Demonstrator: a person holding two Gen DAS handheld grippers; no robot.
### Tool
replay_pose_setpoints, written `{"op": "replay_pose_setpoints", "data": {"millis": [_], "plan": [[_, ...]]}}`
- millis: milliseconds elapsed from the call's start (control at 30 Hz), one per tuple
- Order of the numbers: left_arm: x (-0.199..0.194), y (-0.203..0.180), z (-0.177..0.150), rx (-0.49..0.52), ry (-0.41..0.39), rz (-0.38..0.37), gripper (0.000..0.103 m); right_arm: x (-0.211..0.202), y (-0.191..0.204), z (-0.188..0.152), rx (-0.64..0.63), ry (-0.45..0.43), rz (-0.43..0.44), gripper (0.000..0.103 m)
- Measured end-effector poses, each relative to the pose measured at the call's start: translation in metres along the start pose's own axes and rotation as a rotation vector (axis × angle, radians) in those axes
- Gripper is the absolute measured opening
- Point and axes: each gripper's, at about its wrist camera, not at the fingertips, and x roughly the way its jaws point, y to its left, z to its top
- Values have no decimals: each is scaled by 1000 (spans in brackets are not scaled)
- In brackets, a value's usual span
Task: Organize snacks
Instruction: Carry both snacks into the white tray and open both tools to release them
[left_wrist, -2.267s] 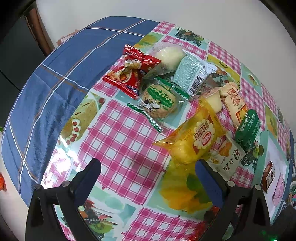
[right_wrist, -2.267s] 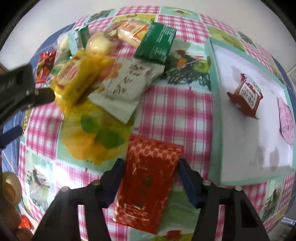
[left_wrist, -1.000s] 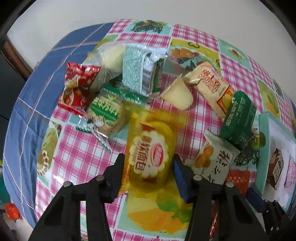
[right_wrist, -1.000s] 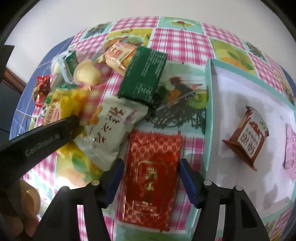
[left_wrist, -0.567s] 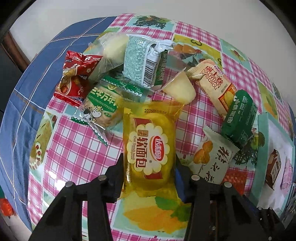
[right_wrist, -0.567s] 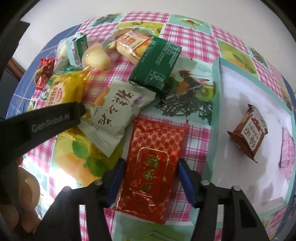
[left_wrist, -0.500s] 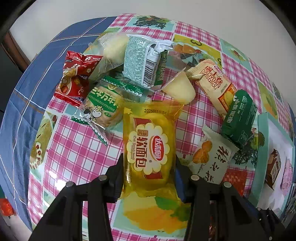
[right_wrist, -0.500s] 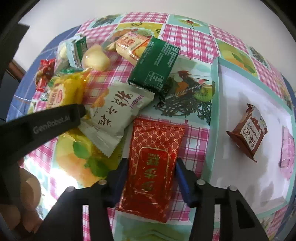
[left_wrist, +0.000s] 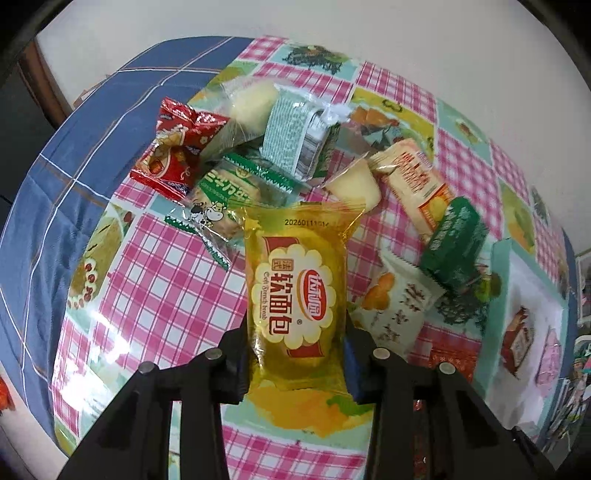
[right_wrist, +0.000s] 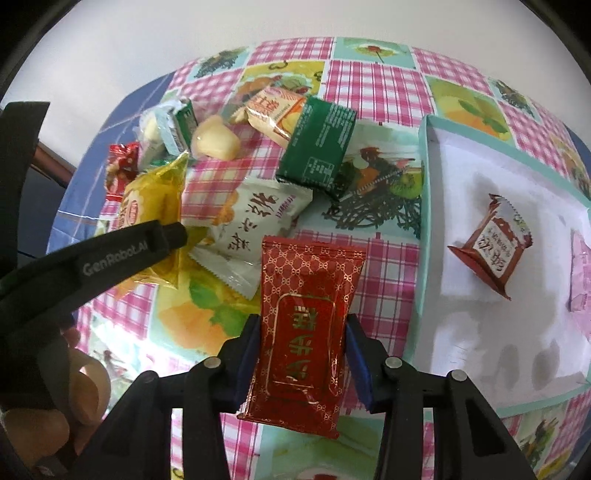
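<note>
Near the tabletop's (left_wrist: 155, 295) middle, the left gripper (left_wrist: 295, 354) clamps the yellow bread packet (left_wrist: 295, 295) at the snack pile's near side. Beside the tray's (right_wrist: 424, 229) left rim, the right gripper (right_wrist: 301, 369) pinches the red packet (right_wrist: 306, 332); two snacks lie in that tray.

Looking like a home dining spot: fruit-print pink-check oilcloth (left_wrist: 155, 280) is covering the table, blue plaid cloth (left_wrist: 66, 177) lying upper left, plain white wall (right_wrist: 147, 44) running behind.
</note>
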Motion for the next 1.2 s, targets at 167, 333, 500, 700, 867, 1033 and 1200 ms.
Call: {"op": "replay_pose_setpoints", "data": {"millis": [167,333,500,700,867,1033,1200], "plan": [[-21,-7,1,-36,-5,-73,41,-28,-11,4,16,-39,9,47],[-38,-34,-1,-15,-22,-99,41,-51,-44,13,73,-78,-25,47],[-41,-70,-4,17,-7,-131,41,-63,-89,24,158,-110,-117,47],[-33,-123,-9,88,10,-183,41,-67,-142,30,274,-140,-151,47],[-28,-165,-10,198,-29,-153,41,-61,-177,32,329,-155,-171,47],[-7,-199,-14,298,-51,-88,41,-59,-213,30,381,-163,-206,47],[9,-222,-15,368,-67,-68,41,-55,-232,31,391,-178,-224,47]]}}
